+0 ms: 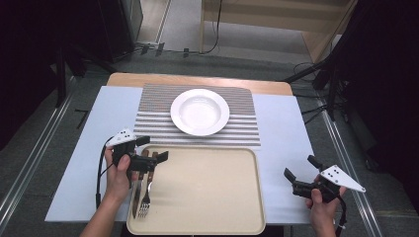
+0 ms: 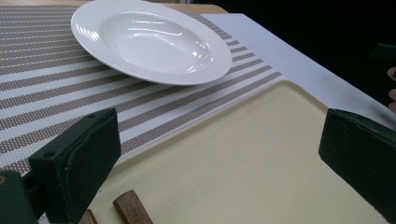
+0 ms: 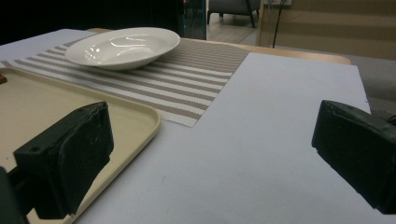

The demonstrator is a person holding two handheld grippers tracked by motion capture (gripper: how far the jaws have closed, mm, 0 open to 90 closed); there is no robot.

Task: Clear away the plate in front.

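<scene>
**Wooden-handled cutlery on the tray, left jaws spread above it**

Wooden handles marked the knife (image 1: pixel 136 190) and the fork (image 1: pixel 146 190), which lay side by side at the left edge of the cream tray (image 1: pixel 207 197), tines and blade toward the person. The left gripper (image 1: pixel 146 149) hovered over the handle ends, at the tray's far left corner, its jaws spread wide with nothing between them; in the left gripper view the two handle tips (image 2: pixel 132 208) showed just below the left jaw. The right gripper (image 1: pixel 301 173) waited off the tray's right side over the white surface (image 1: pixel 286 128), jaws likewise spread and empty.

The step in hand looked like picking one piece off the tray for the place setting. To do it well, the left jaws needed to straddle a single handle, not both, since the two lay nearly touching. Closing across the handle's width, low and square, would have kept it from twisting. The white plate (image 1: pixel 199 111) sat beyond the tray on the striped mat (image 1: pixel 153 123).
</scene>
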